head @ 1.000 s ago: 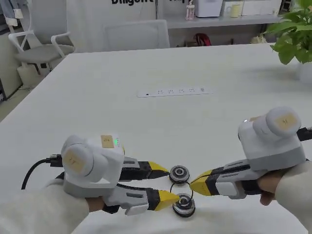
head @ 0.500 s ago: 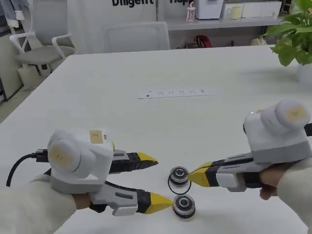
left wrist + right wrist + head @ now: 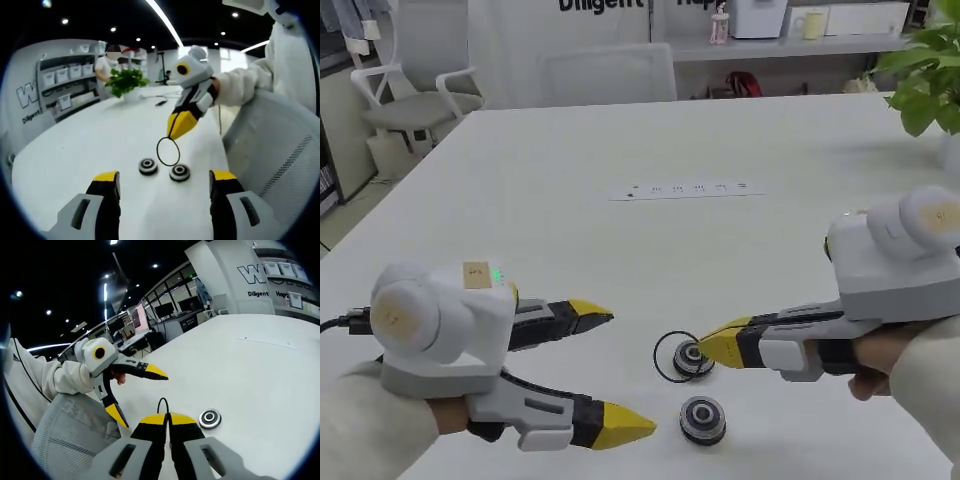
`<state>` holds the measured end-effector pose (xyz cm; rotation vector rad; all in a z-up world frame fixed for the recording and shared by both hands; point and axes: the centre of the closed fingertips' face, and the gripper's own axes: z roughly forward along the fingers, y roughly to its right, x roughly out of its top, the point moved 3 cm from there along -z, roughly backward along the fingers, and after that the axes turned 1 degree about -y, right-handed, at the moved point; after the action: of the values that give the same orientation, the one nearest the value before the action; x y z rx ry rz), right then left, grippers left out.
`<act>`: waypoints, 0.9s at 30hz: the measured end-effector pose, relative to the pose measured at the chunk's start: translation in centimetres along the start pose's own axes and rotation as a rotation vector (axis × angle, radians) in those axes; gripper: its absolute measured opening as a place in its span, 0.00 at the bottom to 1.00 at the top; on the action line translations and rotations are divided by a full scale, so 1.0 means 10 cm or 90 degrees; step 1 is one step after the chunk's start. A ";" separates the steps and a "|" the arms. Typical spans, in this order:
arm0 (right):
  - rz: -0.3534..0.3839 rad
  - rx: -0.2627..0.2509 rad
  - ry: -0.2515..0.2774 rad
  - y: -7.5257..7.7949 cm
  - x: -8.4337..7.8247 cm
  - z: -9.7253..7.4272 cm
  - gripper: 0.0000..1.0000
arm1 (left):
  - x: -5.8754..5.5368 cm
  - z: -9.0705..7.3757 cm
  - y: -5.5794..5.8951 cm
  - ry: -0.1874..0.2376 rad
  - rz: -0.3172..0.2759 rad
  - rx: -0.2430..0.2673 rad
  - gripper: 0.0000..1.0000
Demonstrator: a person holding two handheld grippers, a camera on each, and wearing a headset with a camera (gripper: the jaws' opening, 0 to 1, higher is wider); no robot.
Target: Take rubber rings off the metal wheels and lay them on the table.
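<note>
Between my right gripper's [image 3: 705, 345] clamped jaws, one rubber ring [image 3: 656, 358], off the metal wheel [image 3: 688, 358] at their tips, not yet laid on the table [image 3: 620, 240]; second wheel [image 3: 702, 418], beside them, probably pending; my left gripper [image 3: 630, 372], jaws apart, empty.

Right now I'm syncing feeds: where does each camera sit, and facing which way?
Head view: headset, facing forward and down at the table; sleeves, open left hand-held gripper, right hand-held gripper pinching the rubber ring.
Left gripper view: on that gripper, facing the right one over two metal wheels; own jaws apart.
Right gripper view: facing back at the left one; own jaws shut.
All share the ring.
</note>
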<state>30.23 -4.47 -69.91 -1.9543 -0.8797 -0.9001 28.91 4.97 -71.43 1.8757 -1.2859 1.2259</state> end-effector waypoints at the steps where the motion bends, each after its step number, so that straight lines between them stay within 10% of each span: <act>1: -0.002 0.002 0.000 -0.02 0.01 0.01 0.00 | 0.00 -0.02 0.00 0.000 -0.001 0.002 0.74; 27: -0.044 0.020 -0.037 -0.20 -0.13 0.22 0.00 | -0.28 -0.07 0.19 -0.058 -0.005 -0.030 0.81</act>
<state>28.56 -2.01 -71.16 -1.9428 -0.9945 -0.8671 26.55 6.03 -73.77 1.9215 -1.3412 1.1078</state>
